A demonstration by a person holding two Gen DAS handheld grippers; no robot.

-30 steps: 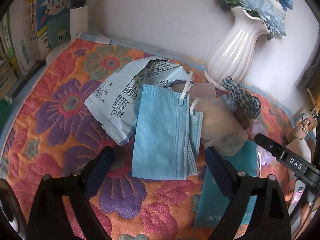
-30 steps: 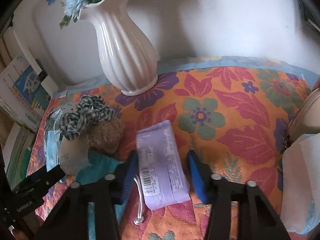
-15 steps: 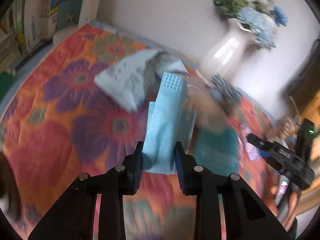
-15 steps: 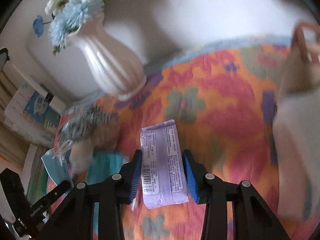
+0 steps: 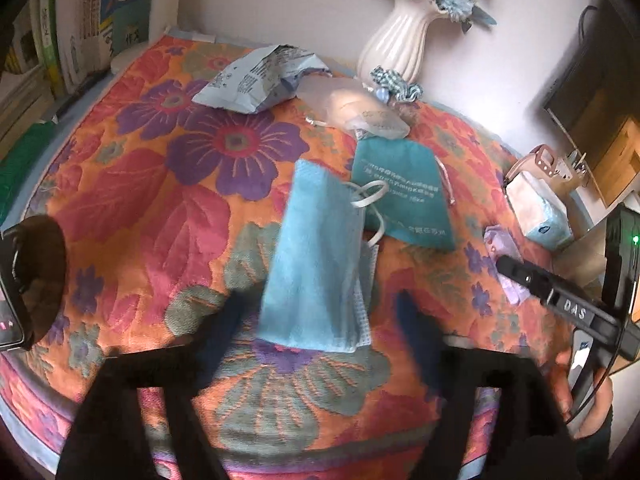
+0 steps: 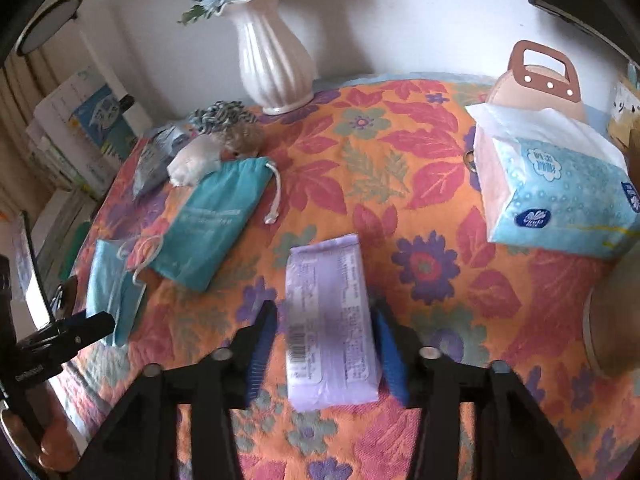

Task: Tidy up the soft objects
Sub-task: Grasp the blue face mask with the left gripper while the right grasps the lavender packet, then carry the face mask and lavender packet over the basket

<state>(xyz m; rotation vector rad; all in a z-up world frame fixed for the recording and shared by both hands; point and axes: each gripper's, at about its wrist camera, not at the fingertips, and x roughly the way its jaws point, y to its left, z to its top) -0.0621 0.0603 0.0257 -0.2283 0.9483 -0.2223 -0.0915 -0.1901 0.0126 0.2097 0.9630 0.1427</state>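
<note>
A blue face mask (image 5: 316, 264) lies flat on the floral cloth between the fingers of my left gripper (image 5: 320, 320), which is open. It also shows in the right wrist view (image 6: 114, 280). A purple tissue pack (image 6: 330, 320) lies on the cloth between the fingers of my right gripper (image 6: 324, 344), which is open around it. A teal drawstring pouch (image 5: 402, 190) lies just beyond the mask. A pale mask wrapper (image 5: 260, 80), a whitish mask (image 5: 362, 112) and a checked scrunchie (image 5: 394, 82) lie near the vase.
A white vase (image 6: 272, 60) with blue flowers stands at the back by the wall. A blue tissue box (image 6: 556, 196) and a brown-handled holder (image 6: 538, 76) sit at the right. Books (image 5: 80, 20) stack at the left edge. A phone (image 5: 8, 312) lies front left.
My left gripper opened and let the blue mask down on the cloth nearer the front. My right gripper opened and the purple pack now lies on the cloth.
</note>
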